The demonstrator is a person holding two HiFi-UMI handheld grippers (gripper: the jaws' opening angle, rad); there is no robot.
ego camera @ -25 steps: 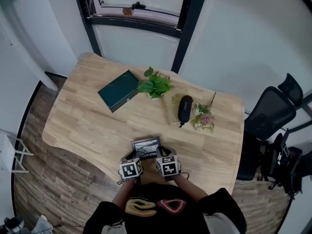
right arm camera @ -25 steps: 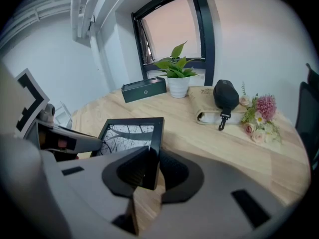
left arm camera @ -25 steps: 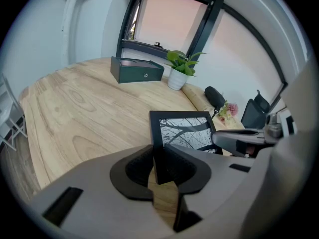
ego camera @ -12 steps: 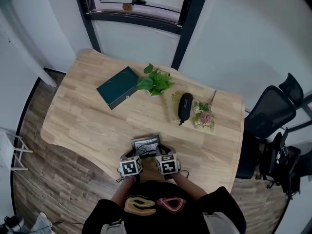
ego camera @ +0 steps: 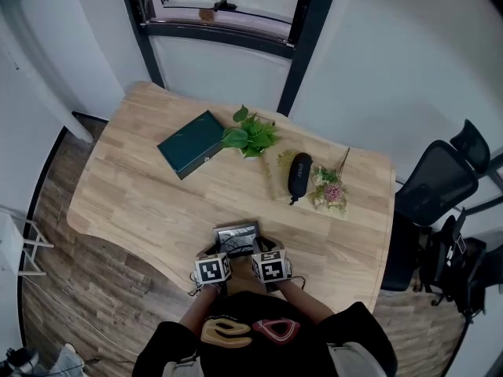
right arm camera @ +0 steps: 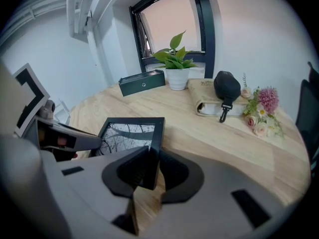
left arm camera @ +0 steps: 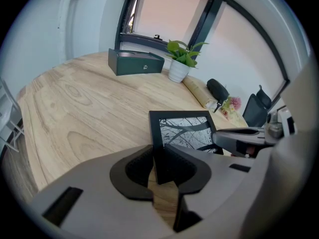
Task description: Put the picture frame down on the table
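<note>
So the picture frame [ego camera: 236, 237] is well on the near side of the potted plant [ego camera: 250, 138], face up and tilted, low over the bench [ego camera: 141, 187], can't tell if its far edge is touching yet. The left tongs [left arm camera: 160, 166] are pinched on one side rail and the right tongs [right arm camera: 148, 172] on the other, both just thin edge grips. My worry is one side letting go before the other, then the frame swings on the remaining pinch and whacks down on a corner. Also it's close to the bench edge farthest from the plant, so set down short it could hang over the lip and tip off
</note>
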